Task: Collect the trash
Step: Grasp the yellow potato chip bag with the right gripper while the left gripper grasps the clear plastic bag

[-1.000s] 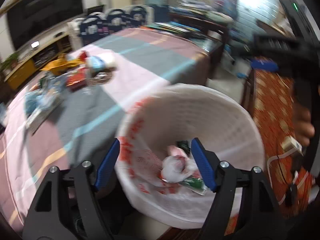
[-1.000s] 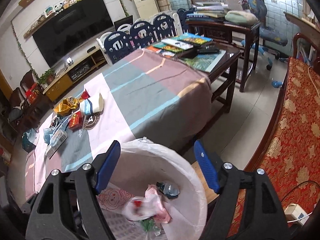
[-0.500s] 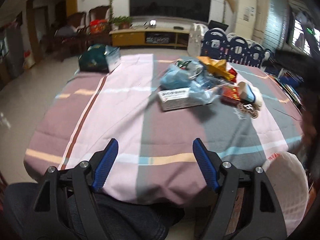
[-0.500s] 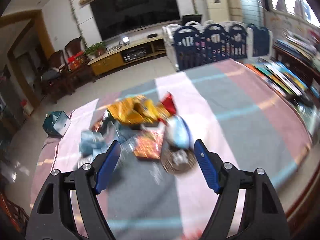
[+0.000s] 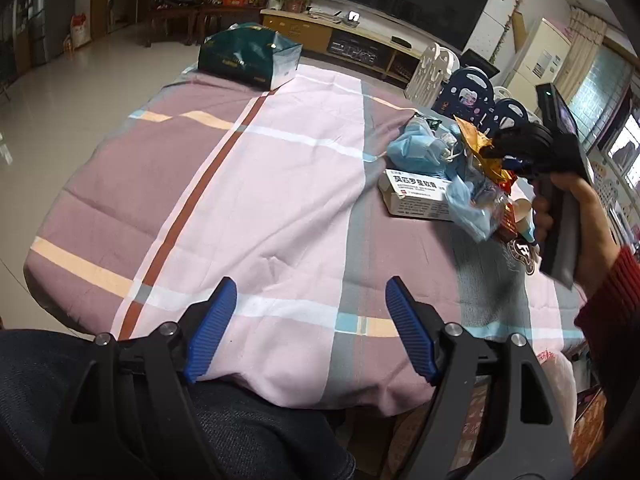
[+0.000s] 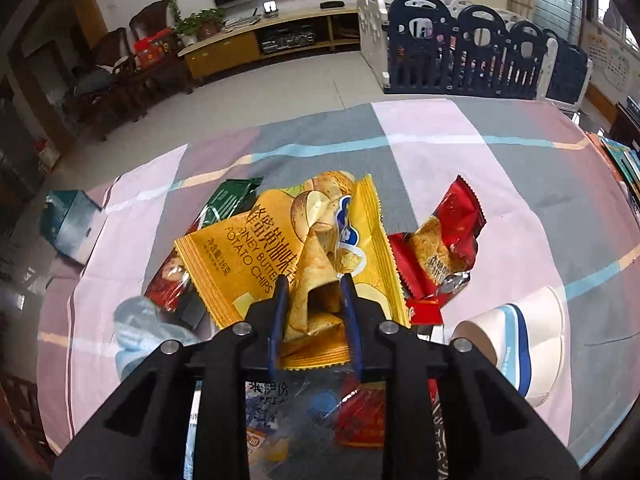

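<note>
We take the yellow chip bag (image 6: 280,248) as our landmark: it lies crumpled on the striped tablecloth (image 6: 460,160), at the middle of the litter heap. Our right gripper (image 6: 314,280) has its blue pads drawn narrow and pinched on a folded flap of that bag, one pad on either side of the crease. Just right of the bag, touching its edge, sits a red snack wrapper (image 6: 440,248); further right, near the cloth's edge, a white paper cup with a blue band (image 6: 520,340) lies on its side. A green packet (image 6: 228,200) pokes out from behind the bag on its left, and a pale blue crumpled mask (image 6: 136,328) lies on that same side, nearer the gripper. Beneath the gripper body, clear plastic and other wrappers show, too jumbled for us to name.

From the left wrist view, the bag (image 5: 480,152) appears at the far right with the right gripper (image 5: 520,148) on it, held in our right hand (image 5: 576,196). On this side of the bag rests a white carton with printed text (image 5: 416,196), partly under blue plastic. Our left gripper (image 5: 310,300) hangs well apart from the bag, over the bare near edge of the cloth, pads spread wide with nothing between them. A dark green box (image 5: 248,56) stands at the table's far corner.
</note>
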`<state>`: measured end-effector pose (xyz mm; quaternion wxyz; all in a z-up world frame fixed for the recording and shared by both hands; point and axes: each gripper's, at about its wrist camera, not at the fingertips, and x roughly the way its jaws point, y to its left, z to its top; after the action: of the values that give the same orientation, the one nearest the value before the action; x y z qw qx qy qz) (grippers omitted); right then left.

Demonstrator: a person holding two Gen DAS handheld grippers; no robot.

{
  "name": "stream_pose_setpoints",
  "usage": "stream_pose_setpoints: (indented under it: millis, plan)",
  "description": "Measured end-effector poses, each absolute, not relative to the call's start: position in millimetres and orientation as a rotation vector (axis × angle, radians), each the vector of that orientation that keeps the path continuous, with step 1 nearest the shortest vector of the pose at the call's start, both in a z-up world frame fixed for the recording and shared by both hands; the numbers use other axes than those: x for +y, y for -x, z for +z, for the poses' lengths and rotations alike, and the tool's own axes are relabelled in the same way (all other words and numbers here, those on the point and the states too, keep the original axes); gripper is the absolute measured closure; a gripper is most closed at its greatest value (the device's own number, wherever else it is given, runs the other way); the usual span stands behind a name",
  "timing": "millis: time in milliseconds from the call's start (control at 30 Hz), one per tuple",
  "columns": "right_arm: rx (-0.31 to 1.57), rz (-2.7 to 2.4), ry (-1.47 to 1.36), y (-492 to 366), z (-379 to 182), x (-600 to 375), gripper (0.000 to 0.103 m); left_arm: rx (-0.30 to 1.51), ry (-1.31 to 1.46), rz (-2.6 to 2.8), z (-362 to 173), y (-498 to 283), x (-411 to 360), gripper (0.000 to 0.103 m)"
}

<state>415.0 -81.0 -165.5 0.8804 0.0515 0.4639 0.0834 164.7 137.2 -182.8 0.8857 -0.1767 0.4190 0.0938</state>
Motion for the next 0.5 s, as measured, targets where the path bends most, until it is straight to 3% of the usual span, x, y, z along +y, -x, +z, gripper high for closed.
stream_pose_setpoints:
  millis: [267,500]
  plan:
    - [1.044,0.458,-0.115,-337.2,-164.6,-46.7,0.081,0.863,0.359,0.21,-179.8,-164.7,136.3,0.026]
    - [0.848,0.455,-0.19,-281.9,-112.3,-83.2,0.081,0.903,0.297,0.121,-175.4,-179.2,112.6,0.024]
